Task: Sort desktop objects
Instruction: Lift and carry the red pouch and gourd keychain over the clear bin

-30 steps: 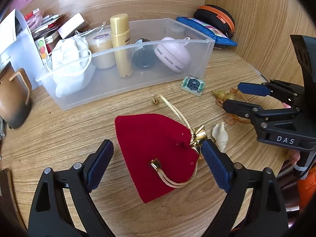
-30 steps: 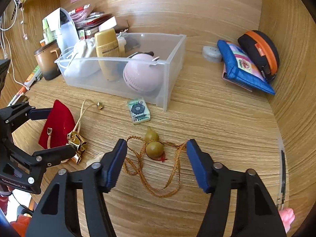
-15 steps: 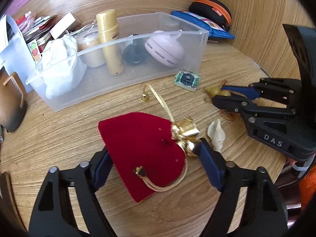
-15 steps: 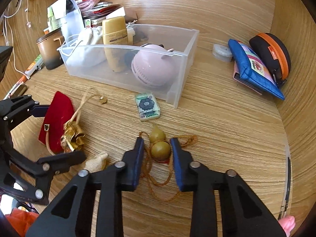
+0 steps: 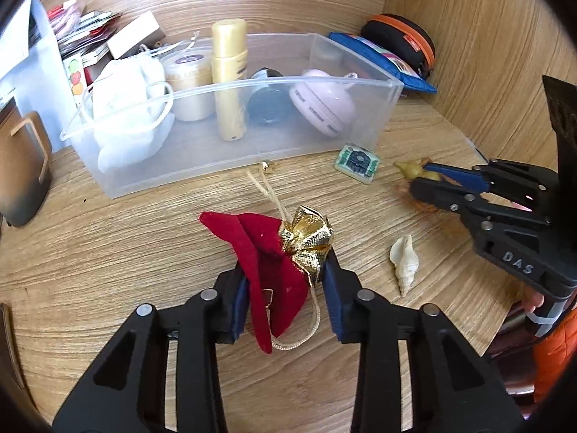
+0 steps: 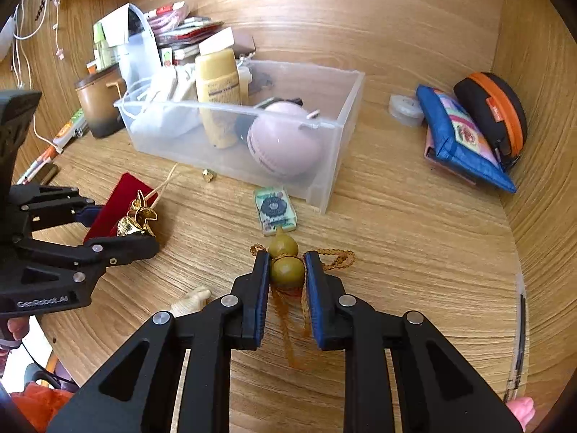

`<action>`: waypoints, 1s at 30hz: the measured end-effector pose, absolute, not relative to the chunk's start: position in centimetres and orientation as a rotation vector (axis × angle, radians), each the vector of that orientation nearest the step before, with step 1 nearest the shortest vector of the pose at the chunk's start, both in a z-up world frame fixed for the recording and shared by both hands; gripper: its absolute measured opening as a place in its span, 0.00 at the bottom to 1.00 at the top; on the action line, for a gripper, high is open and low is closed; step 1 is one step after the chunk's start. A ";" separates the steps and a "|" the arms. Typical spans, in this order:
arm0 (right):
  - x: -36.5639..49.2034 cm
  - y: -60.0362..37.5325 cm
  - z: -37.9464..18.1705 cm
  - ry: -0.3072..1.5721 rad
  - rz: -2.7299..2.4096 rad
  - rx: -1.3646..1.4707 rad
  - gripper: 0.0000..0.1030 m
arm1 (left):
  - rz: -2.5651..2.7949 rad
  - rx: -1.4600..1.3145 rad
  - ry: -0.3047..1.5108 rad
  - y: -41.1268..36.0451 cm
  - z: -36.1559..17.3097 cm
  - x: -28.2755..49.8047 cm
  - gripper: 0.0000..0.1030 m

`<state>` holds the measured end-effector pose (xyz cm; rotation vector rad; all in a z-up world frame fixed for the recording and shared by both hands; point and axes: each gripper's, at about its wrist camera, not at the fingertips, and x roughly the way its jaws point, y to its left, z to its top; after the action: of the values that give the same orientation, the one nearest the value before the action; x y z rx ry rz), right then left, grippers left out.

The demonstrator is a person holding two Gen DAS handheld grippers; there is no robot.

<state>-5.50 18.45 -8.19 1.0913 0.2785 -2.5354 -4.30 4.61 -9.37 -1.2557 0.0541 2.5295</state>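
My left gripper (image 5: 285, 288) is shut on a red velvet pouch (image 5: 267, 259) with a gold ruffled neck and gold cord, bunching it up off the wooden desk; it also shows in the right wrist view (image 6: 119, 198). My right gripper (image 6: 287, 270) is shut on an olive gourd charm (image 6: 285, 263) with a brown braided cord, and it shows in the left wrist view (image 5: 429, 176). A clear plastic bin (image 5: 360, 137) stands behind, holding a gold bottle (image 5: 229, 72), a pink round case (image 5: 321, 104), a white cloth and jars.
A small green tile (image 6: 274, 209) lies in front of the bin (image 6: 339, 166). A white shell (image 5: 404, 259) lies between the grippers. A blue pouch (image 6: 461, 140) and a black-orange case (image 6: 494, 112) sit at the back right. A brown mug (image 6: 97, 104) and papers stand at the left.
Both grippers have closed. The left one squeezed the red pouch into a bunch and lifted it. The right one closed on the gourd charm.
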 end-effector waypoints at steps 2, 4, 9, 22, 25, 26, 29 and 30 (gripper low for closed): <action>-5.3 18.5 -7.7 0.271 -2.541 1.072 0.17 | 2.543 -1.243 0.049 4.2 -9.1 -4.1 0.33; -5.1 18.5 -7.2 0.273 -2.549 1.057 0.17 | 2.552 -1.232 0.048 3.9 -8.7 -4.1 0.33; -4.6 18.3 -5.7 0.284 -2.563 1.014 0.17 | 2.591 -1.191 0.049 2.9 -7.5 -3.9 0.33; -4.0 17.5 -2.1 0.299 -2.592 0.906 0.17 | 2.683 -1.065 0.052 0.1 -3.0 -3.6 0.33; -4.2 17.3 -1.2 0.296 -2.594 0.885 0.17 | 2.697 -1.036 0.041 -0.7 -1.7 -3.8 0.33; -4.3 17.1 -0.8 0.300 -2.597 0.874 0.17 | 2.703 -1.029 0.039 -0.9 -1.3 -4.0 0.33; -4.6 16.7 0.2 0.315 -2.603 0.842 0.17 | 2.714 -1.001 0.029 -1.6 0.2 -4.6 0.33; -4.8 16.5 0.5 0.318 -2.604 0.834 0.17 | 2.714 -0.993 0.023 -1.9 0.6 -4.8 0.33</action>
<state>-4.75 16.54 0.46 0.8338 0.3176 -2.6044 -4.85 -1.87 0.61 -0.9930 0.0233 2.7143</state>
